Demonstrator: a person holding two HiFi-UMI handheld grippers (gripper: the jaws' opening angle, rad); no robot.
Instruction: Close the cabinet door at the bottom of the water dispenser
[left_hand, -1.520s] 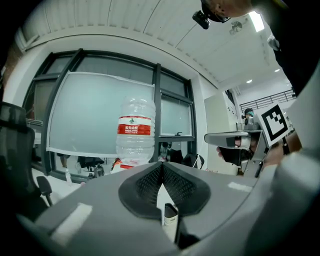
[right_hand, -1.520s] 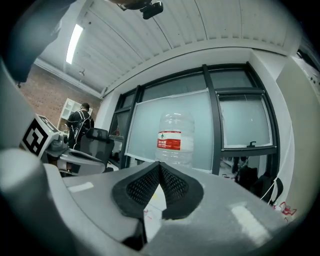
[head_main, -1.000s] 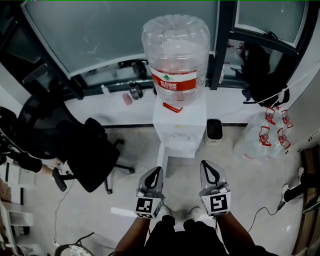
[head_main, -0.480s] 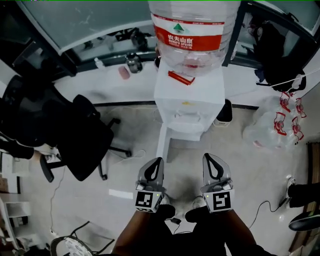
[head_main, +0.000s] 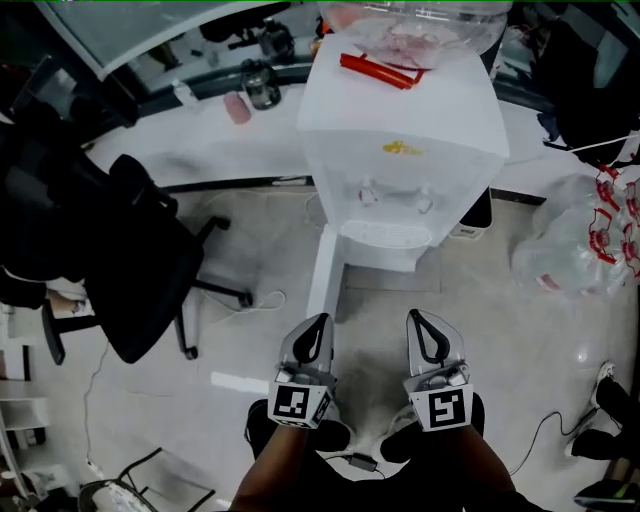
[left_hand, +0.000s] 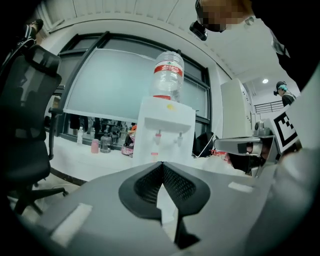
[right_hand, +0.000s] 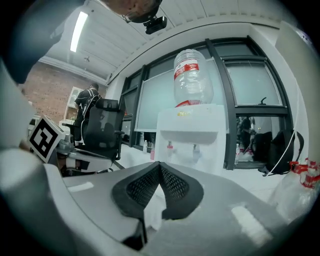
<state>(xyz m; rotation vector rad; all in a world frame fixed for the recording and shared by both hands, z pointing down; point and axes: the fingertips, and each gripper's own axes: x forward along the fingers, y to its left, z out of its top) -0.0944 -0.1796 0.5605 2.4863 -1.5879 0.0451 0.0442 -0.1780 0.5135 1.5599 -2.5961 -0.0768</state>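
Clearly, left claw (head_main: 321, 320) and right claw (head_main: 412, 316) sit closed, empty; cabinet door (head_main: 322, 275) on water dispenser (head_main: 400, 150) stands open.

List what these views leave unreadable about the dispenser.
Cabinet door: head view shows it edge-on; handle unseen.
Cabinet interior: hidden under the water dispenser body, head view; behind the left gripper and right gripper in their views.
Water bottle: cut off by head view's top edge.

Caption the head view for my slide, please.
Shut left tool and shut right tool face the water dispenser, its cabinet door open.
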